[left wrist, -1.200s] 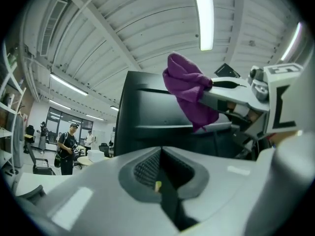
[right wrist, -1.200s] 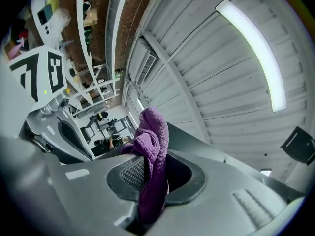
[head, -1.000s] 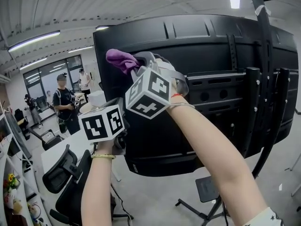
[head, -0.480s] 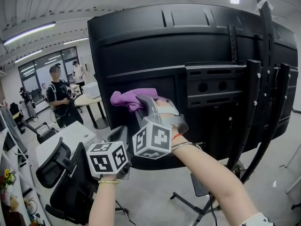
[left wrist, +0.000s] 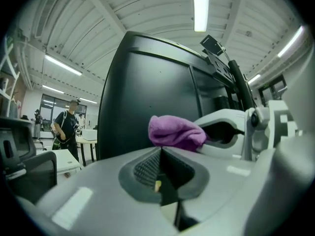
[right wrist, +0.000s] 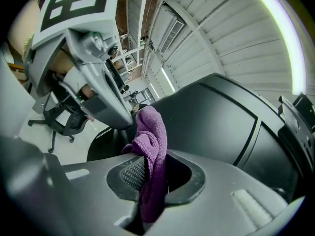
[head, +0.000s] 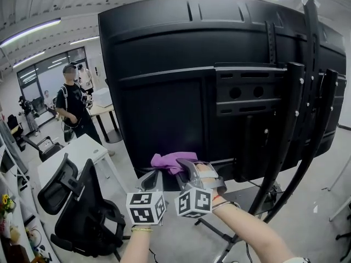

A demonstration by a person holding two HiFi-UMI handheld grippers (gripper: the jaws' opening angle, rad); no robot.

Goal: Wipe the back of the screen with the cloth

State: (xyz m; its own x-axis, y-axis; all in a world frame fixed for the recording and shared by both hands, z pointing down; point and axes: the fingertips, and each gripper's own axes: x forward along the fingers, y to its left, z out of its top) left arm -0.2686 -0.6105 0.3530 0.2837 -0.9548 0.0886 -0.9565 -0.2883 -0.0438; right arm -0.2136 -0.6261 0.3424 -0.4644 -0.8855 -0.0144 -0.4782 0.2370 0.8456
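Lowered since earlier, right gripper (head: 182,166) pinches purple cloth (head: 168,160) at screen's (head: 175,86) lower edge; contact unclear. Left gripper (left wrist: 160,156) pressed together, empty. Stand (head: 290,119) masks screen's right side.

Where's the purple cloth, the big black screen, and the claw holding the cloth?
purple cloth (head: 171,160): head view, its bunched middle.
screen (head: 164,48): head view, upper back panel.
right gripper (right wrist: 151,173): right gripper view, between its jaws, clamped on the purple cloth.

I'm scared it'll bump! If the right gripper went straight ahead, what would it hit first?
Probably the screen's black back; the purple cloth in the right gripper would touch first. Depth is unclear.
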